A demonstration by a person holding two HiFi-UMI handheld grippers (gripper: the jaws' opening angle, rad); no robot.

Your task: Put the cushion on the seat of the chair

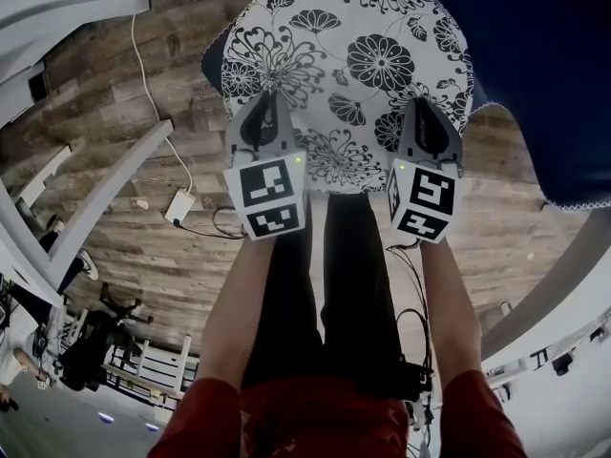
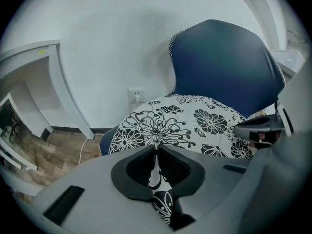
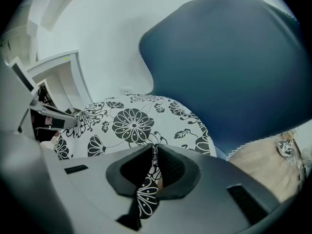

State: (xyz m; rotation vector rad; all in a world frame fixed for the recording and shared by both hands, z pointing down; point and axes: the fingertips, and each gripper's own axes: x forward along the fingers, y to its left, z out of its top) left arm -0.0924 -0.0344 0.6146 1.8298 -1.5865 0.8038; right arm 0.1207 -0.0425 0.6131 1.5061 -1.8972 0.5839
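Cushion edge pinched by left hand-held gripper and right hand-held gripper

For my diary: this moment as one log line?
left gripper: shut on round black-and-white floral cushion | right gripper: same | cushion: over blue chair

Wood-plank floor, plain white wall, white desk, trailing white cable

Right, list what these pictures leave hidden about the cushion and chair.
Chair seat: all views, covered by the cushion except a blue sliver; contact underneath cannot be told.
Cushion's near edge: head view, hidden by the left gripper and right gripper.
Chair back: head view, cut off by the top edge.
Chair base: head view, under the cushion.
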